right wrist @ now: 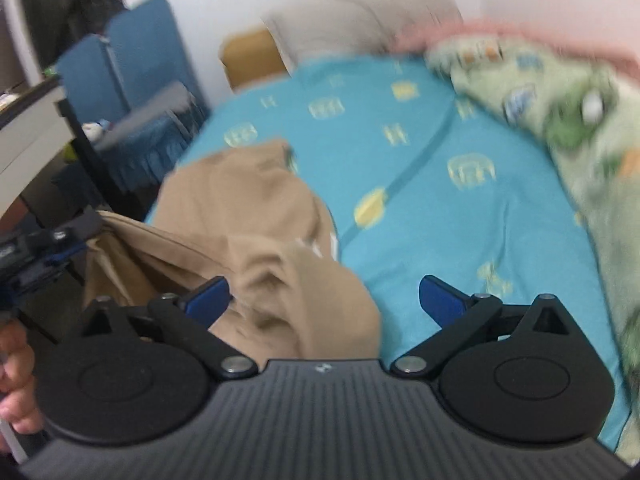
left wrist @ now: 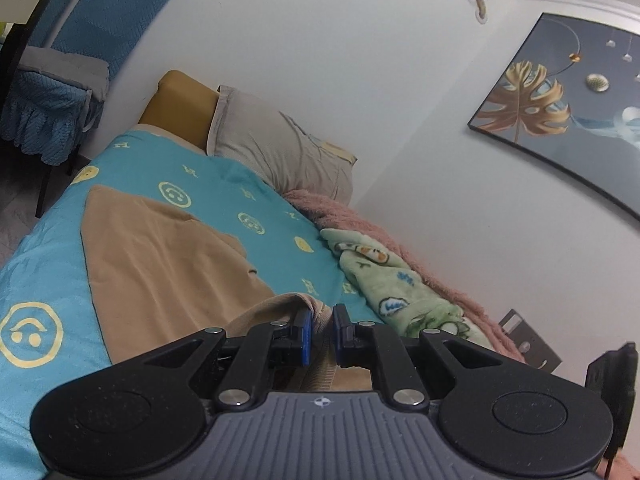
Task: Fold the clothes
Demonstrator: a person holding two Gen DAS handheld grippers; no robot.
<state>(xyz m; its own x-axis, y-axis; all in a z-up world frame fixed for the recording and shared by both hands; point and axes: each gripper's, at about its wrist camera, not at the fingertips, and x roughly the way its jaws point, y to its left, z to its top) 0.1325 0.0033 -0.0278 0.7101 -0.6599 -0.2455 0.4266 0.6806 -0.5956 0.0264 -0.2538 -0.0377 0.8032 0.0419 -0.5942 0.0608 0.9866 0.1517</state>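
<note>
Holding: your left tongs (left wrist: pixel 320 334) pinch a bunched edge of the tan garment (left wrist: pixel 160 264), lifted off the bed.
Right tongs (right wrist: pixel 324 300): spread wide, nothing pressed between them.
Garment: partly flat on the turquoise bedsheet (left wrist: pixel 48 264), partly heaped under your right tongs.
Risk: with only one corner pinched, pulling could drag the heap askew or slip the fabric free.
</note>
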